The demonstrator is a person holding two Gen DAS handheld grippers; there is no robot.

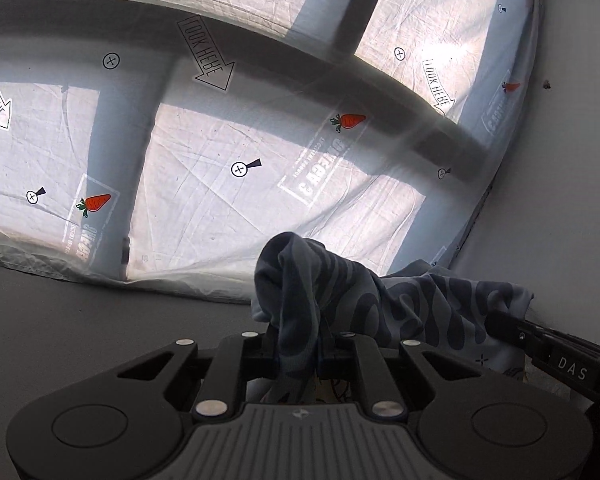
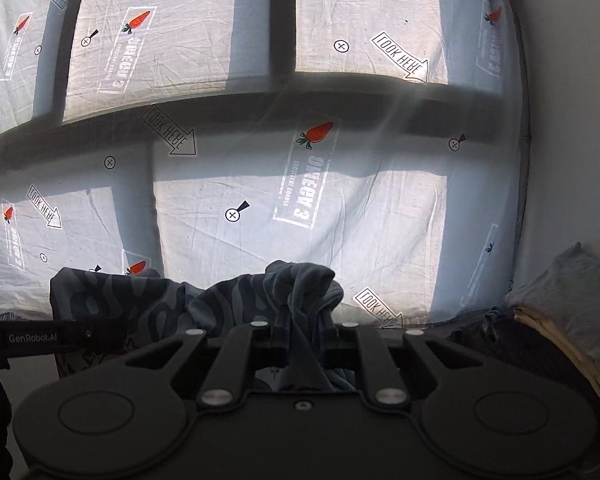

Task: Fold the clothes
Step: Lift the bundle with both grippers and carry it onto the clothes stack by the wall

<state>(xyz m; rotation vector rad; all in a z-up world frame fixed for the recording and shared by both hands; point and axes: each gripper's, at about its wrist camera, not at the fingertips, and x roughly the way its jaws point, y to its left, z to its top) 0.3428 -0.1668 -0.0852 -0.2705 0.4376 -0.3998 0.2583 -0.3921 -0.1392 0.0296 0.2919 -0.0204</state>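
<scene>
A blue-grey garment with a darker wavy pattern (image 1: pixel 412 304) hangs stretched between my two grippers, lifted in front of a curtained window. My left gripper (image 1: pixel 298 344) is shut on a bunched corner of it, the cloth poking up between the fingers. My right gripper (image 2: pixel 304 332) is shut on the opposite bunched corner of the garment (image 2: pixel 236 296). In the left wrist view the right gripper's black body (image 1: pixel 560 364) shows at the right edge. From the right wrist view the left gripper's body (image 2: pixel 40 338) appears at the left edge. The lower part of the garment is hidden behind the grippers.
A white curtain (image 1: pixel 220 184) printed with carrots and arrows covers the window ahead; the window bars show through as shadows. A white wall (image 1: pixel 572 160) lies to the right. A stack of folded clothes, grey on cream (image 2: pixel 572 312), sits at the right beside dark fabric (image 2: pixel 500 340).
</scene>
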